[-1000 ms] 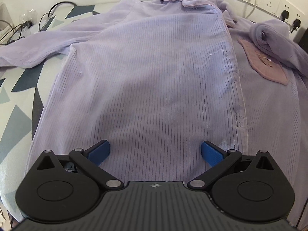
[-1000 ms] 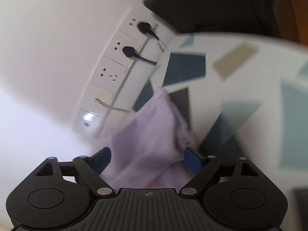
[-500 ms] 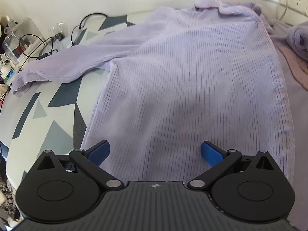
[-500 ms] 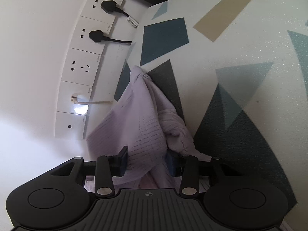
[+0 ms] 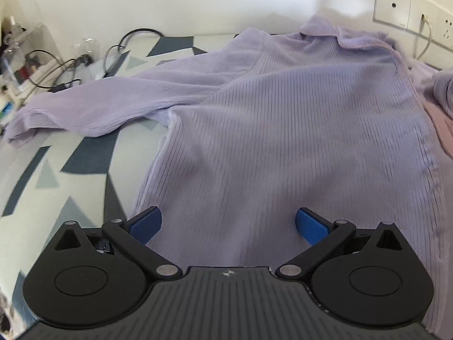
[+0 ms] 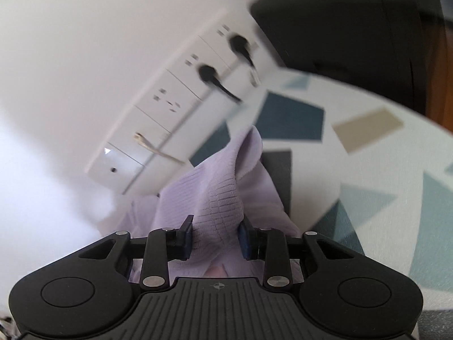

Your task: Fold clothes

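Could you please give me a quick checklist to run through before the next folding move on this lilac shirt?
1. Right claw shut on the bunched sleeve: ok.
2. Left claw open and free over the shirt: ok.
3. Shirt body lying flat on the patterned cover: ok.
4. Other sleeve spread out flat, not yet folded in: not ok.
5. Black cables clear of that sleeve's cuff: cannot tell.
6. Held sleeve clear of the wall sockets: cannot tell, the view is blurred.
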A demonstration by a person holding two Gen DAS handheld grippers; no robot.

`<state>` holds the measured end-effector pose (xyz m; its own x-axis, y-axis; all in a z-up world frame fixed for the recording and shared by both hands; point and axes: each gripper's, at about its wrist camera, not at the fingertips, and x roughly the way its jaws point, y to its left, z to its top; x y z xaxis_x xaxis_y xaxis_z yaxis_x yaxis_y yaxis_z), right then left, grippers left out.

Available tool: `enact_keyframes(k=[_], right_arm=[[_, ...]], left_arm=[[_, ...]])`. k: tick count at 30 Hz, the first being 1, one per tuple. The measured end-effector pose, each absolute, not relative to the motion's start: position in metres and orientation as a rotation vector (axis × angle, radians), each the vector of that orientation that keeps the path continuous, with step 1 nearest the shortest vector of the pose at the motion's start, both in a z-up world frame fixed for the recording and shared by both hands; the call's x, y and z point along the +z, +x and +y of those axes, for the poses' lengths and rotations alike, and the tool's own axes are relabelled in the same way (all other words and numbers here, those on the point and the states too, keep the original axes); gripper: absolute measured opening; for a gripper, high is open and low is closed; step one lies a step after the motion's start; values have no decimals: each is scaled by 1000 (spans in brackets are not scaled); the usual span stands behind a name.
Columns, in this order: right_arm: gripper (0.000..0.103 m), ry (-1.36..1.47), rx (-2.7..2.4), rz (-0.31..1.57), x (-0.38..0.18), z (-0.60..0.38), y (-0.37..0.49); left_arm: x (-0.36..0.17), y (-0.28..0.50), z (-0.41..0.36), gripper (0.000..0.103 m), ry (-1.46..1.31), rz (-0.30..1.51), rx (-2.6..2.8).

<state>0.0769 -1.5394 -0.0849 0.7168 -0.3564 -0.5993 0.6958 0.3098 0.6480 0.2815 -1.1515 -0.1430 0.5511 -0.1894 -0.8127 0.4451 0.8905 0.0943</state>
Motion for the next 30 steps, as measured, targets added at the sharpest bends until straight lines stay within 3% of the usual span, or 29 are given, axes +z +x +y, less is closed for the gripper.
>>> enact_keyframes(k=[3,12,15,20,23,30], right_arm=[[27,971,-753,383,-64,-1523,89],[26,756,-649,411,-6,-1411,204],[27,675,-506,516,-7,-1362,261],[43,652,-361,735,-41,-1297,315],[60,733,-379,773,-55,-1287,305],[63,825,-656,675,-51,-1346,217]], left_arm=[[-143,296,-1140,90,245,961,-508],[-119,314,-1068,89,147,866,-735],[-117,339,-1042,89,47,935,-736],[-114,378,-1003,89,-106,1037,-731],[-122,394,-993,89,-201,1129,-764],[-133,422,-1019,87,-393,1243,-805]])
